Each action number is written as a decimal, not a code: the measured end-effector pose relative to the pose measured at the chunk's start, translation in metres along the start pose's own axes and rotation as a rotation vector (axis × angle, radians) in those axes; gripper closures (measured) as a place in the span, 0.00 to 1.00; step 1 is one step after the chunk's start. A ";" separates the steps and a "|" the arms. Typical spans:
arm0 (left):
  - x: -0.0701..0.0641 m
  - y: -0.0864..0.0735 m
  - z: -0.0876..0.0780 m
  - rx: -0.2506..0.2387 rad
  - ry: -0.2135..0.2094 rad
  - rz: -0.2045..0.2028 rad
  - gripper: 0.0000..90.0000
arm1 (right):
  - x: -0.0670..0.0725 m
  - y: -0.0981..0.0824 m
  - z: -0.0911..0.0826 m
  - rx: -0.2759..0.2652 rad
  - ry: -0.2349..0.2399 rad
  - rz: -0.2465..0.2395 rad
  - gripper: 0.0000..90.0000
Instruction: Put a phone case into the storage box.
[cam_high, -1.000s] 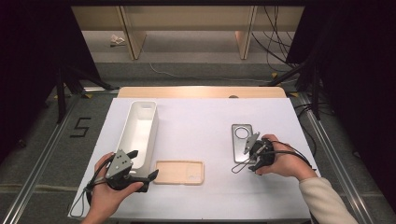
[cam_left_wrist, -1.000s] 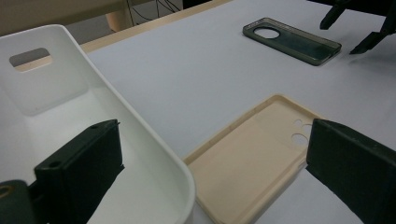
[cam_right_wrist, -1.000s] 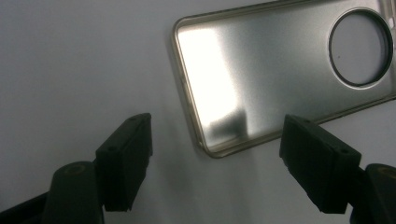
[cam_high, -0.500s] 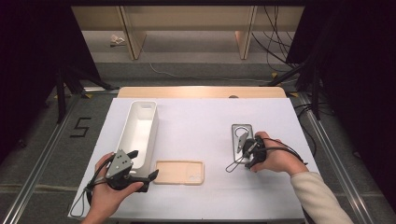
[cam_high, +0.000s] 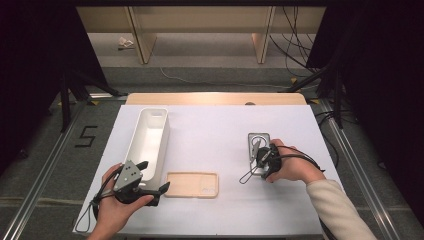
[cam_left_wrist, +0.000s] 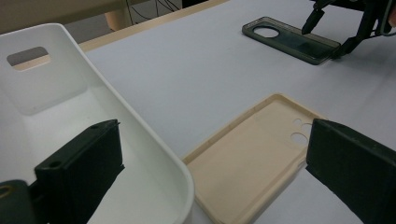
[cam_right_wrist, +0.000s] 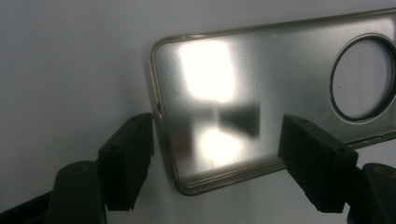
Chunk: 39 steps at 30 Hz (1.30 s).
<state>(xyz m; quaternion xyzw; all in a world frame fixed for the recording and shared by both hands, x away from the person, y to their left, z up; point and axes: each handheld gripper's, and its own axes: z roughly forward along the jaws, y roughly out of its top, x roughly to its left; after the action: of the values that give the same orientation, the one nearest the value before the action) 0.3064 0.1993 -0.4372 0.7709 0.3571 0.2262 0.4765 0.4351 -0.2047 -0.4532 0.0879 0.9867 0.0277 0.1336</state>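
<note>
Two phone cases on the worktop (cam_high: 210, 125), neither lifted yet.

Left to right:
- White bin (cam_high: 150, 140) runs lengthwise near the worktop's left edge and looks empty in the high view and the left gripper view.
- Left gripper (cam_high: 152, 176) sits at the bin's near end, by the front-left corner. Jaws apart, one inside the bin wall and one over the beige case; nothing clamped.
- Beige case (cam_high: 192, 184) lies flat, open side up, just right of the bin's near end, near the front edge.
- Smoky clear case (cam_right_wrist: 261, 93) lies flat on the right half, well apart from the beige one, its round camera cutout toward the far end.
- Right gripper (cam_right_wrist: 217, 149) is down at that case's near end, jaws wide and straddling the short end. One pad stands just outside the left rim, the other beside the opposite rim. Can't tell if either pad touches; no clamp visible.

Progress, my read: early. Right side is lined up for a grasp, not closed. Left to do: close on the clear case, lift, carry it over, probably to the bin. Beige case also still out.
</note>
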 end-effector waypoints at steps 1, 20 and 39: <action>0.000 0.000 0.000 0.000 0.000 -0.001 0.03 | -0.001 0.001 0.000 0.009 0.001 -0.003 0.31; 0.000 0.000 0.001 0.002 -0.004 0.000 0.03 | -0.002 0.011 0.003 0.054 0.033 -0.071 0.37; -0.001 0.000 0.001 0.000 -0.005 0.001 0.04 | 0.003 0.015 0.000 0.088 0.114 -0.110 0.71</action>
<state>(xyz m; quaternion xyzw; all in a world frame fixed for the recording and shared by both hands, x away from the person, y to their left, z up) 0.3062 0.1982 -0.4376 0.7716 0.3557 0.2245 0.4772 0.4345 -0.1895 -0.4524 0.0378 0.9963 -0.0181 0.0747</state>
